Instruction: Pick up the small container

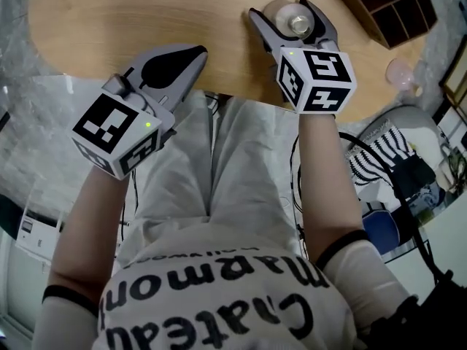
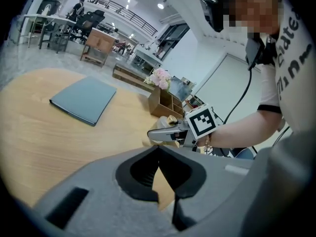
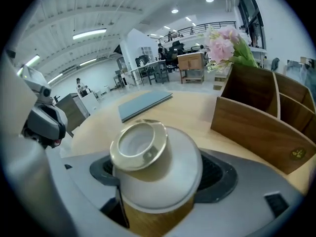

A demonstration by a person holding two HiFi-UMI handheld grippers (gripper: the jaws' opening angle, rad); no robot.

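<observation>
The small container (image 1: 299,24) is a white rounded pot with a gold-rimmed knob on its lid, standing on the wooden table (image 1: 131,13) near the front edge. My right gripper (image 1: 283,9) is open, with one jaw on each side of the pot. In the right gripper view the container (image 3: 155,167) fills the space between the wide-spread jaws of the right gripper (image 3: 160,181) and looks tilted; a gap shows at the right pad. My left gripper (image 1: 197,52) is shut and empty, hovering at the table edge to the left. Its closed tips (image 2: 159,149) point toward the right gripper (image 2: 163,134).
A wooden compartment organizer (image 1: 387,6) stands just right of the container, close to the right jaw (image 3: 256,112). Pink flowers (image 3: 224,46) rise behind it. A blue-grey folder (image 2: 84,100) lies farther out on the table. My lap is right below the table edge.
</observation>
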